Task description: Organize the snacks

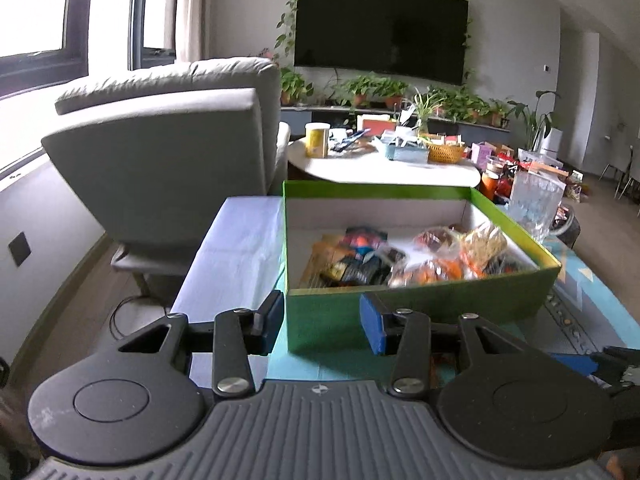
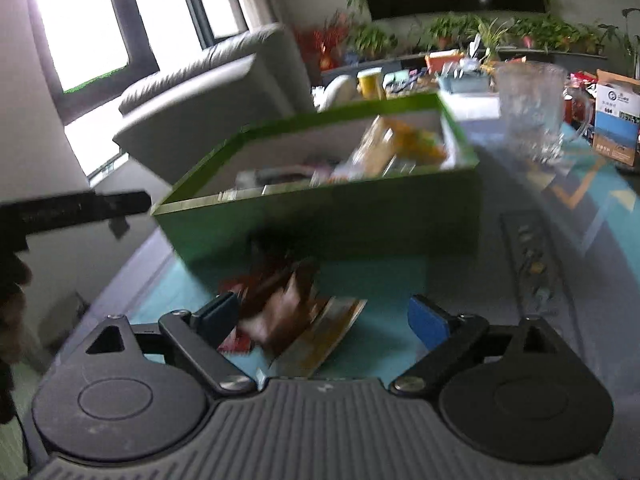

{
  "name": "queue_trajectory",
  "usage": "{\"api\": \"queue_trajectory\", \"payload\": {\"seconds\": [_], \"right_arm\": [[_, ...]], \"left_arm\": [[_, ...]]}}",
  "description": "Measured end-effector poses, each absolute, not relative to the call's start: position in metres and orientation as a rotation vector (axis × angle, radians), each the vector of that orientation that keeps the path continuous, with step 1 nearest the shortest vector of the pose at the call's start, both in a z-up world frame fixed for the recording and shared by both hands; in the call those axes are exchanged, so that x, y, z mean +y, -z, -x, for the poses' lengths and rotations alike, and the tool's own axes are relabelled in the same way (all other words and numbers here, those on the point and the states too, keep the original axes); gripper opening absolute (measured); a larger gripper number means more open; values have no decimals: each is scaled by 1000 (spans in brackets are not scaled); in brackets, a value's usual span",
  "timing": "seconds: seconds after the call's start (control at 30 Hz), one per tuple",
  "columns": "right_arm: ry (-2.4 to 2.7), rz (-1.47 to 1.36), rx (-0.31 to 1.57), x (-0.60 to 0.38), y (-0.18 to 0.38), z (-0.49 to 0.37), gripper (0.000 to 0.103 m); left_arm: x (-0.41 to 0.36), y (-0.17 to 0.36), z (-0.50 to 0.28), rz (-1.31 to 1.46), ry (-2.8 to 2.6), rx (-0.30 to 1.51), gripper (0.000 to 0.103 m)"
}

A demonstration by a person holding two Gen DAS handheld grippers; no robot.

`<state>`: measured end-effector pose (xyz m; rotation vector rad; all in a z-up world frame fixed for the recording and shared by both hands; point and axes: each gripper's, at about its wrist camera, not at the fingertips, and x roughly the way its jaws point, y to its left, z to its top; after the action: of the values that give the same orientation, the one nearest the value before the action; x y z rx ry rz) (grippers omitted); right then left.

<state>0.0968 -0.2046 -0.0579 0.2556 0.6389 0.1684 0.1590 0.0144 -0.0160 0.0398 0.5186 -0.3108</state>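
Note:
A green box [image 1: 420,312] with a white inside stands on the teal table and holds several snack packets [image 1: 400,256]. My left gripper [image 1: 320,324] is open and empty, just before the box's near wall. In the right wrist view the same green box [image 2: 320,220] is blurred, with packets inside. A few loose snack packets [image 2: 288,312], brown, red and yellow, lie on the table in front of the box. My right gripper [image 2: 324,316] is open, its fingers either side of these packets, not closed on them.
A clear glass jug [image 1: 534,206] stands right of the box; it also shows in the right wrist view [image 2: 536,112]. A grey armchair [image 1: 168,152] stands at left. A white round table [image 1: 384,168] with clutter lies behind. A cardboard box [image 2: 616,120] is at far right.

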Motion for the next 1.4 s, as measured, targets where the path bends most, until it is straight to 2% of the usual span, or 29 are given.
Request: {"api": "queue_trajectory", "payload": {"seconds": [0.67,0.8,0.83,1.4], "right_arm": [[-124,-60,652,-172,74,-104,67],[-102,-54,641,-183,72,-105,66],[-100,-58,641,-186,71,-105,59],[-20,-182,619,-233,71,-87,58]], "left_arm": [[17,40,-147,-34,339,600,40],[15,44,-148,-33,341,614,40],[13,44,-148,-32,346,616,40],[-51,60,-146,-50,422,753,47]]}}
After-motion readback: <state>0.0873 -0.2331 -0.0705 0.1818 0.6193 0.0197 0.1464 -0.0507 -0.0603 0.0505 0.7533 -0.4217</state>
